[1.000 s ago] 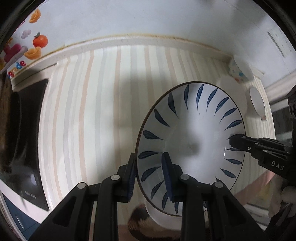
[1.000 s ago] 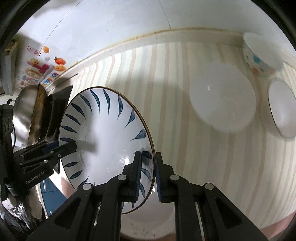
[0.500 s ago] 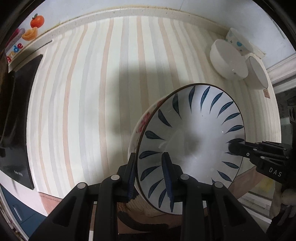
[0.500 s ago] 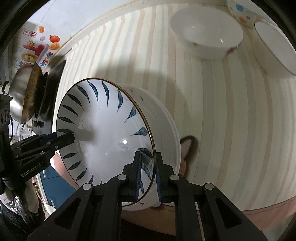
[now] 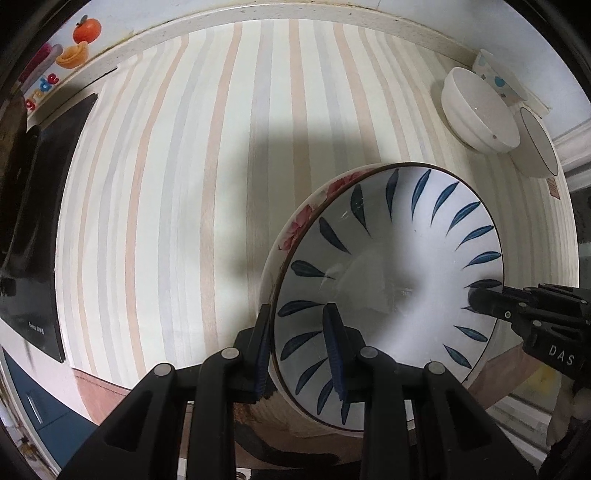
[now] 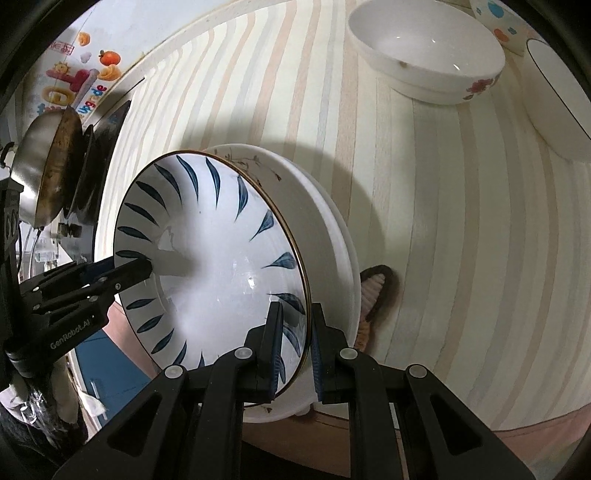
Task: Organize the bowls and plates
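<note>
Floral plate (image 5: 295, 229) mostly under blue-leaf plate (image 5: 388, 280)

Worktop (image 5: 229, 155): covered in pale pastel stripes.
Wall (image 5: 332, 14): white, with fruit stickers (image 5: 79, 40).
Left end: black cooktop (image 5: 33, 229), steel pan (image 6: 48, 166).

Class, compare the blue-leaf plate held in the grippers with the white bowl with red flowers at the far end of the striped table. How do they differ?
The blue-leaf plate is wide, shallow and gripped at two rim points; the white bowl is deeper and stands free. The plate lies over another dish; the bowl rests directly on the table. Both are white inside.
</note>
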### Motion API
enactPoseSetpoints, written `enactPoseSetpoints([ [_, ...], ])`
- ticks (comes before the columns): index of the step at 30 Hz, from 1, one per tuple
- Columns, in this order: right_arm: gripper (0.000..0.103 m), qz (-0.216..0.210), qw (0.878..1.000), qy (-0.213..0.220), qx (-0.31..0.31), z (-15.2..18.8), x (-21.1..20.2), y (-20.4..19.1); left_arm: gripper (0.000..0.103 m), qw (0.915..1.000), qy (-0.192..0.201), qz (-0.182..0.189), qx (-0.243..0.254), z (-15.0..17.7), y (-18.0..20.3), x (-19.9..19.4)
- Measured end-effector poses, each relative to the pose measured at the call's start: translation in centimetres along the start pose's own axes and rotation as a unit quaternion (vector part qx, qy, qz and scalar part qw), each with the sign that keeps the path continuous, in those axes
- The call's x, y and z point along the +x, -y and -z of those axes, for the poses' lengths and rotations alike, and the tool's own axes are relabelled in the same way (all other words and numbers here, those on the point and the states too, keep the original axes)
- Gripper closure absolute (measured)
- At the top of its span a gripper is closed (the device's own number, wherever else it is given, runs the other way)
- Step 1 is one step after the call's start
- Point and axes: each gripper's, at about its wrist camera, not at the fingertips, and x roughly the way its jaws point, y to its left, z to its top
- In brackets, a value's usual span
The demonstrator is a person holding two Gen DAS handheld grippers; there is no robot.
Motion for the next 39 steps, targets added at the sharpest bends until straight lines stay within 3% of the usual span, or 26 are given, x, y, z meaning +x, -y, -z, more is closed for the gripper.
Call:
enactPoseSetpoints([
  [5, 0.087, 0.007, 1.0, -0.002, -0.01, -0.4, 0.0, -0.2, 0.078, 0.9999, -0.003, 0.002, -0.016, 0.3, 0.2, 0.5],
  [12, 0.079, 0.017, 1.0, -0.004, -0.009, -1.2, -0.3, -1.1, 0.077, 0.9995, -0.007, 0.003, -0.032, 0.5, 0.9, 0.9],
  [22, 0.079, 0.029, 1.0, -0.001, 0.003, -1.2, -0.7, -0.6, 0.077, 0.9996, -0.003, 0.003, -0.029, 0.4, 0.1, 0.5],
  [31, 0.078, 0.065, 0.997, 0.031, -0.001, 0.3, -3.1, -2.4, 0.077, 0.9983, 0.048, -0.029, -0.014, 2.7, 0.1, -4.6],
  [39, 0.044, 0.091, 0.991, 0.101, 0.0, 5.0, -9.2, -6.7, 0.074, 0.9936, 0.111, -0.02, -0.005, 6.5, 0.7, -11.7],
])
